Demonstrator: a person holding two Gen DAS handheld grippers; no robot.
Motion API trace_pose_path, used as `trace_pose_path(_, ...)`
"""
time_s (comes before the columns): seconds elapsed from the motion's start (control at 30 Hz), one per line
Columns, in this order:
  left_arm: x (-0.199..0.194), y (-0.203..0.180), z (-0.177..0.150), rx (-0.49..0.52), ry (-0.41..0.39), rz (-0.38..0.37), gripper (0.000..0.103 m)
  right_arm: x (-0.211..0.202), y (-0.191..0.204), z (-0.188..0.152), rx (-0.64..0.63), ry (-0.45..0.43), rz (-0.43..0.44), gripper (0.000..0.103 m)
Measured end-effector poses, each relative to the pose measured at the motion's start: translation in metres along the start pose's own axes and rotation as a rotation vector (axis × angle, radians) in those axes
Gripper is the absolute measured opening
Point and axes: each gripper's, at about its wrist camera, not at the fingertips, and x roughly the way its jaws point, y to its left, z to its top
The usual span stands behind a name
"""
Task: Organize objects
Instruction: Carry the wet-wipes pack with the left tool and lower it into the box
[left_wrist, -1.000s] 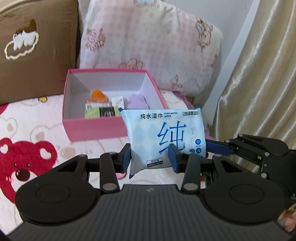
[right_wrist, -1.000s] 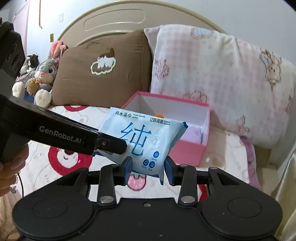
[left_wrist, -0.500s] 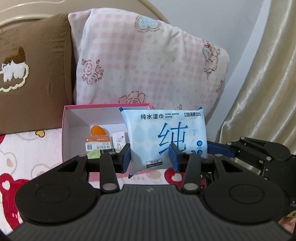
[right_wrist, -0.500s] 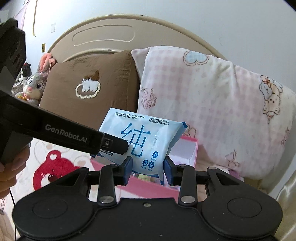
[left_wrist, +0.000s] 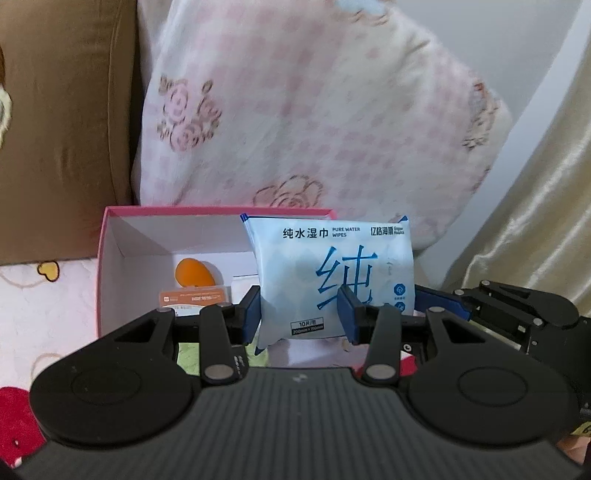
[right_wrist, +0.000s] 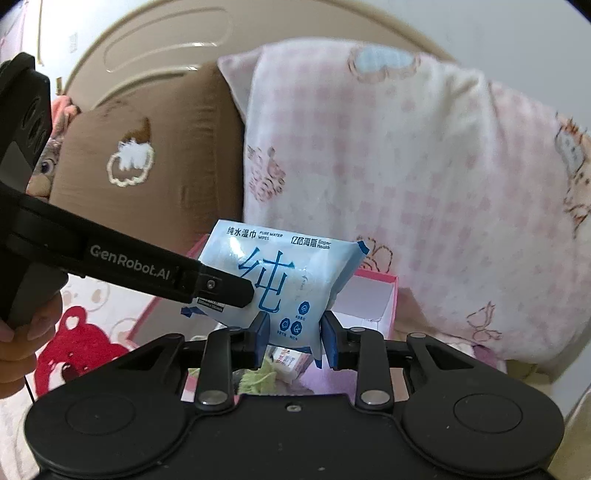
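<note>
Holding one pack of wet wipes (left_wrist: 328, 273) at frame centre: left gripper (left_wrist: 301, 314) clamps its lower left part; right gripper (right_wrist: 293, 334), jaws just closing, pinches its lower right corner. Pack hangs over the pink box (left_wrist: 107, 258), lower left, containing an orange item (left_wrist: 190, 272). Checked pillow (left_wrist: 314, 110) behind.

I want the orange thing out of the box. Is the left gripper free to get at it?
Probably not: the left gripper is shut on the wipes pack, also held by the right gripper, though the orange thing lies uncovered in the box.
</note>
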Motion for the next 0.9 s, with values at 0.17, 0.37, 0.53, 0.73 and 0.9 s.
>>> trace_pose_path(0.17,0.042,0.02,0.006,-0.042,0.032,0.011,0.042,0.042,-0.012,-0.004,0.024,0.032,0.01,0.035)
trace_pose_path(0.37,0.091,0.041,0.007,-0.098,0.085,0.026,0.042,0.094,-0.018,-0.006,0.017,0.109,-0.013,0.035)
trace_pose_path(0.53,0.12,0.051,0.009,-0.118,0.122,0.032,0.043,0.122,-0.019,-0.009,0.019,0.156,-0.041,0.035)
trace_pose_path(0.73,0.145,0.062,0.006,-0.152,0.182,-0.003,0.043,0.141,-0.022,-0.013,0.038,0.222,-0.053,0.035)
trace_pose_path(0.9,0.157,0.066,0.002,-0.174,0.216,-0.021,0.043,0.149,-0.022,-0.016,0.035,0.259,-0.082,0.035)
